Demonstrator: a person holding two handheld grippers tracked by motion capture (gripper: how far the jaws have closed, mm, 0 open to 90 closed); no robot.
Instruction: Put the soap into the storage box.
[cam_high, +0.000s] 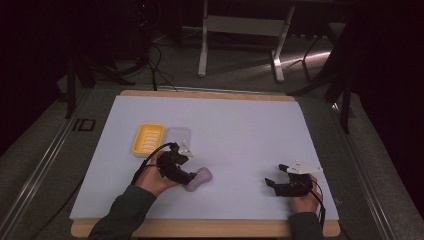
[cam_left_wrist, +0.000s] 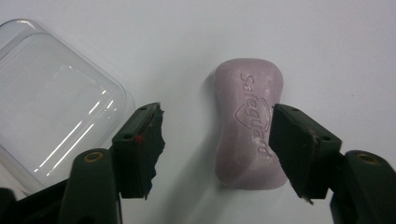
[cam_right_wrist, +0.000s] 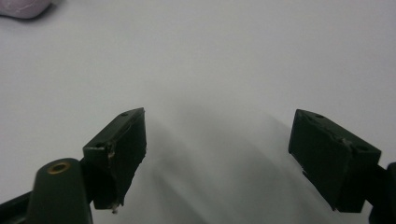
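Note:
A pale purple soap bar stamped with a brand name lies flat on the white table sheet. My left gripper is open and hangs low over it; one jaw sits at the bar's right edge, the other stands off to its left with a gap. From above, the same soap bar pokes out past the left gripper. A clear plastic lid lies just left of that gripper. Far to the right, my right gripper is open over bare sheet, with a corner of the soap bar at the top left.
A yellow soap dish with a ribbed floor lies at the left of the sheet, and the clear lid rests right beside it. The right gripper sits near the table's front edge. Desk legs and cables stand on the floor beyond.

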